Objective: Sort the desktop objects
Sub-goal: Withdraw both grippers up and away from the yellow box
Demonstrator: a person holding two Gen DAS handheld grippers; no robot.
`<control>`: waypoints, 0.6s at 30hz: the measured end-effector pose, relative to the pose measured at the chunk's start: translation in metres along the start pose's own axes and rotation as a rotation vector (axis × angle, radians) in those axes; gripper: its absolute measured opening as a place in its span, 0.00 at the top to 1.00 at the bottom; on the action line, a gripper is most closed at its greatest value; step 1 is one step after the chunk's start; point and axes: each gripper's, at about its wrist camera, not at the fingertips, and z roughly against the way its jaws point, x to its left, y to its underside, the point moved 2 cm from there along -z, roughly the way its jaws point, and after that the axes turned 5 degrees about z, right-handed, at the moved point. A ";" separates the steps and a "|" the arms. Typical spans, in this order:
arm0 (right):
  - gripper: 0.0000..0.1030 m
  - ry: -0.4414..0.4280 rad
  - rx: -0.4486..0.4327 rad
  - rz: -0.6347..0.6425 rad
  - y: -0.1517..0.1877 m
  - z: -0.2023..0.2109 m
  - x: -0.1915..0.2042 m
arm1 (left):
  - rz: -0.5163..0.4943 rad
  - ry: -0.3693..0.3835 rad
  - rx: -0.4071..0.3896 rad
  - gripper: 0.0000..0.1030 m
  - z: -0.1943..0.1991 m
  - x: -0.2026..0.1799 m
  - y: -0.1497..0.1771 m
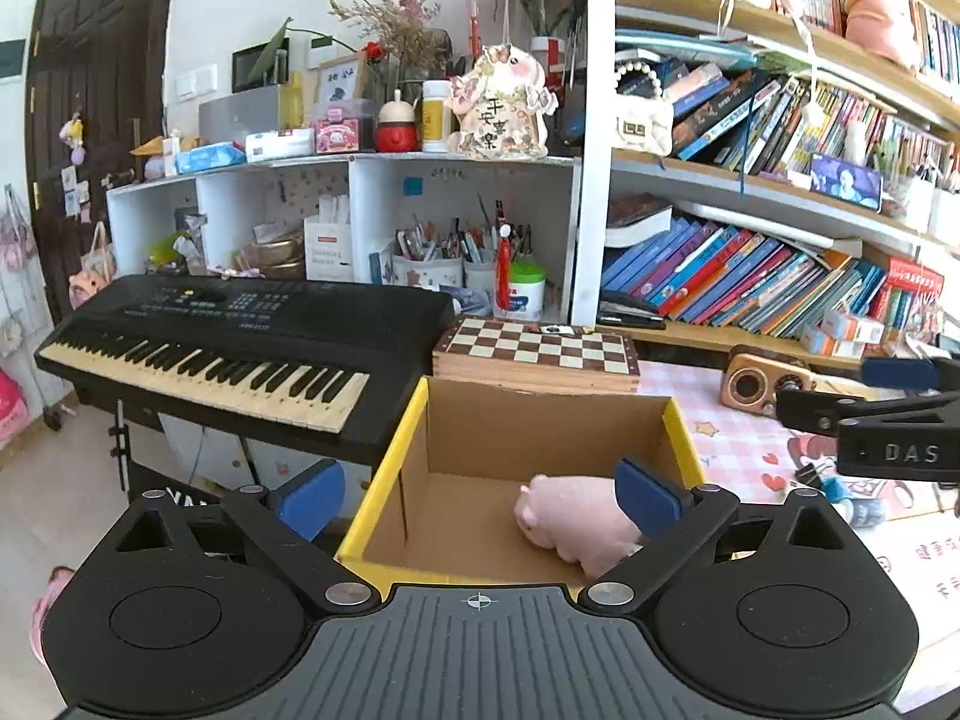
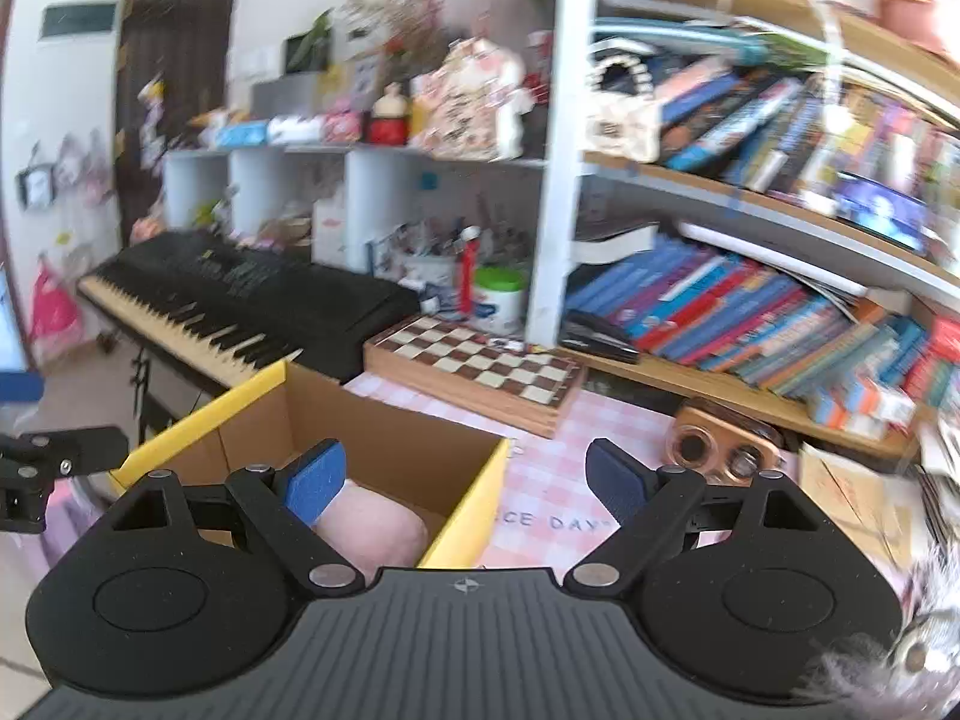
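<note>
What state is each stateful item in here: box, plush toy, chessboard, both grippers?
Yellow-rimmed cardboard box: open-topped, upright.
Pink plush toy: lying inside the box, not gripped.
Folding wooden chessboard: closed, flat on the desk.
Left gripper: open, holding nothing.
Right gripper: open, holding nothing.

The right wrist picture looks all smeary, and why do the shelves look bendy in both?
Right wrist view: motion blur smears the books and the keyboard, though the right gripper itself stays sharp. Left wrist view: crisp, the pink plush in the cardboard box is clear. Both views: the fisheye lens curves the shelves and darkens the corners.
</note>
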 end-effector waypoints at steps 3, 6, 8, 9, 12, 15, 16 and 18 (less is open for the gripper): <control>0.16 0.061 -0.018 -0.047 0.012 0.024 0.002 | 0.011 -0.003 -0.009 0.04 0.015 0.003 0.008; 0.16 0.116 -0.029 -0.084 0.027 0.046 0.005 | 0.021 -0.014 -0.011 0.04 0.030 0.008 0.019; 0.16 0.149 -0.032 -0.101 0.038 0.060 0.008 | 0.033 -0.022 -0.010 0.04 0.038 0.012 0.026; 0.16 0.162 -0.032 -0.109 0.044 0.067 0.010 | 0.038 -0.025 -0.009 0.04 0.042 0.014 0.030; 0.16 0.183 -0.023 -0.123 0.061 0.084 0.015 | 0.045 -0.032 0.003 0.04 0.052 0.019 0.041; 0.16 0.194 -0.009 -0.129 0.076 0.098 0.022 | 0.043 -0.032 0.014 0.04 0.060 0.021 0.052; 0.16 0.198 -0.006 -0.132 0.080 0.102 0.024 | 0.042 -0.032 0.019 0.04 0.063 0.021 0.055; 0.16 0.203 0.003 -0.136 0.088 0.109 0.030 | 0.038 -0.031 0.027 0.04 0.068 0.022 0.062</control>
